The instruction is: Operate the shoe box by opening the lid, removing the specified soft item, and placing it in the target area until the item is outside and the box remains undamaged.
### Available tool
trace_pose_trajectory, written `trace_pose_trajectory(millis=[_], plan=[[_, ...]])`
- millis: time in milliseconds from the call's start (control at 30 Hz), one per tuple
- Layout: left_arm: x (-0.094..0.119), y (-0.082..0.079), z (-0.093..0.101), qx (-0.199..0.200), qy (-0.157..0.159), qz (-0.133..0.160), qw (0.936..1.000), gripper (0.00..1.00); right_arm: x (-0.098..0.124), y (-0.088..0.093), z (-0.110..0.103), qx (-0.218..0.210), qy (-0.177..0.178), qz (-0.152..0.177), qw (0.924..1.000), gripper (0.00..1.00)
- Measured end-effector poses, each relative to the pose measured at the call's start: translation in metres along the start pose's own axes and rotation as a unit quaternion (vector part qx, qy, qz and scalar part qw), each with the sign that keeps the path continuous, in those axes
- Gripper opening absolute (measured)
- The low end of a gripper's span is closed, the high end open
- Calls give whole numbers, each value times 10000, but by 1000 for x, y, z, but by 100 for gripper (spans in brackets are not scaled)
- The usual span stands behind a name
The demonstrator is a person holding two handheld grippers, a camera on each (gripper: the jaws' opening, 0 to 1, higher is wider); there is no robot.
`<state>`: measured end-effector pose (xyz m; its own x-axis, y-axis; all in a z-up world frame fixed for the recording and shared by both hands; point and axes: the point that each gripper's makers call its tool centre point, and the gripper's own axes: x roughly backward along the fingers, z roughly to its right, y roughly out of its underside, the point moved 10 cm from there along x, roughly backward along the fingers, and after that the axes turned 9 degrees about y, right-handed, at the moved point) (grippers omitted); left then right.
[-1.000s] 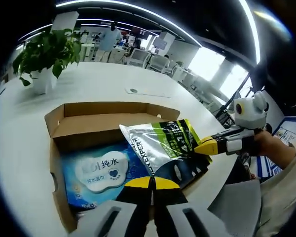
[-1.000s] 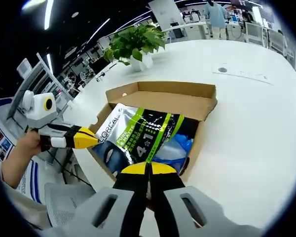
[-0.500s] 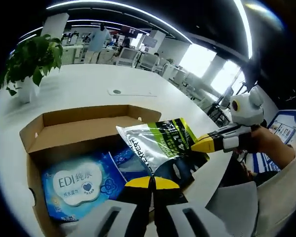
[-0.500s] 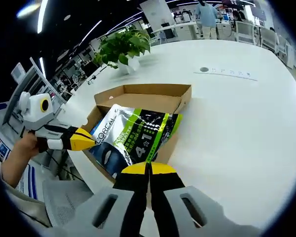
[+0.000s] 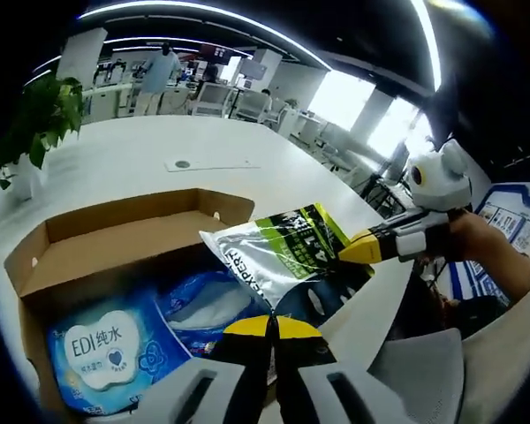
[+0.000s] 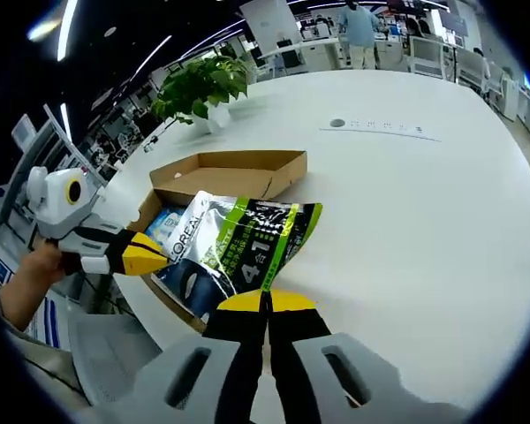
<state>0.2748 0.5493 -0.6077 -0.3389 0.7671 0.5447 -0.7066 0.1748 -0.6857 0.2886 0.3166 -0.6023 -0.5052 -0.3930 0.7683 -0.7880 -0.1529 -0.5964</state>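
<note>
Pinching silver pouch (image 5: pixel 278 256) between both grippers' jaws

The right gripper (image 6: pixel 267 305) and left gripper (image 6: pixel 159 259), both closed, hold a pouch (image 6: pixel 238 247) between them above the open box (image 6: pixel 221 172). A plant (image 6: pixel 199 88) stands on the white bench (image 6: pixel 424 221).

Soft pouch (image 5: pixel 287 256): silver upper panel with black lettering, lime-green stripes over a black lower panel. Shoe box (image 5: pixel 115 238): plain brown cardboard, inside and out. Wipes pack (image 5: pixel 93 353) in the box: blue, with a white cloud-shaped label carrying blue print. Left gripper (image 5: pixel 274 324) and right gripper (image 6: pixel 265 300): yellow tips on black fingers (image 6: pixel 238 340), light grey bodies. Tabletop (image 6: pixel 424 221): uniform white. Potted plant (image 6: pixel 199 88), far side: green leaves, white pot.
</note>
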Motion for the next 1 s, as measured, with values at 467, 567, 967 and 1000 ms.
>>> trace_pose_trajectory(millis=[467, 567, 967, 1000], plan=[[-36, -14, 14, -156, 195, -125, 9996, 0, 8, 2, 34, -10, 314, -38, 9995, 0], [-42, -17, 16, -168, 238, -139, 9995, 0, 10, 2, 41, 14, 388, -51, 9992, 0], [-72, -29, 24, -119, 207, -389, 9990, 0, 9, -1, 66, -24, 539, -134, 9985, 0], [-75, -30, 25, -106, 184, -412, 9989, 0, 8, -1, 68, -23, 550, -136, 9984, 0]])
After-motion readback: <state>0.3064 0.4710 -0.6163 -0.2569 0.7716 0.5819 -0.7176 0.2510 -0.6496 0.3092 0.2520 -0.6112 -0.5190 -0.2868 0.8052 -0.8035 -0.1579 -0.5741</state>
